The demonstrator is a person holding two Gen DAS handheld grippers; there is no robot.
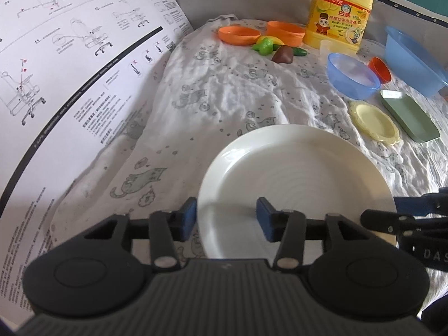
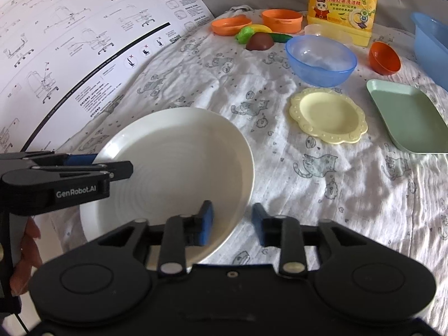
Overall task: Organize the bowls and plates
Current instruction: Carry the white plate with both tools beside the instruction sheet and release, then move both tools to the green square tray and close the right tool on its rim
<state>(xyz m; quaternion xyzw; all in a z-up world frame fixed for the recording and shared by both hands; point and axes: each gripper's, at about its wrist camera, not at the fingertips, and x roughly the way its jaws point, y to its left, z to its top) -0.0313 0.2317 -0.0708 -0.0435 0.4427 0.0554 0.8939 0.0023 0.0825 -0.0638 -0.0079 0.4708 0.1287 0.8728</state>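
A large white plate (image 1: 294,173) (image 2: 179,168) lies flat on the cat-print cloth (image 1: 224,98). My left gripper (image 1: 226,218) is open, its two blue pads straddling the plate's left rim without pressing it; it also shows at the left of the right wrist view (image 2: 112,164). My right gripper (image 2: 232,222) is open as well, one pad over the plate, the other outside its right rim. Beyond stand a blue bowl (image 2: 320,58), a yellow scalloped plate (image 2: 329,114), a green rectangular tray (image 2: 411,117) and a small orange bowl (image 2: 383,57).
Two orange dishes (image 1: 238,35) (image 1: 285,32), toy food (image 1: 282,53), a yellow detergent bottle (image 1: 338,14) and a blue tub (image 1: 414,58) stand at the back. A printed instruction sheet (image 1: 70,84) lies to the left. A hand (image 2: 28,252) holds the left gripper.
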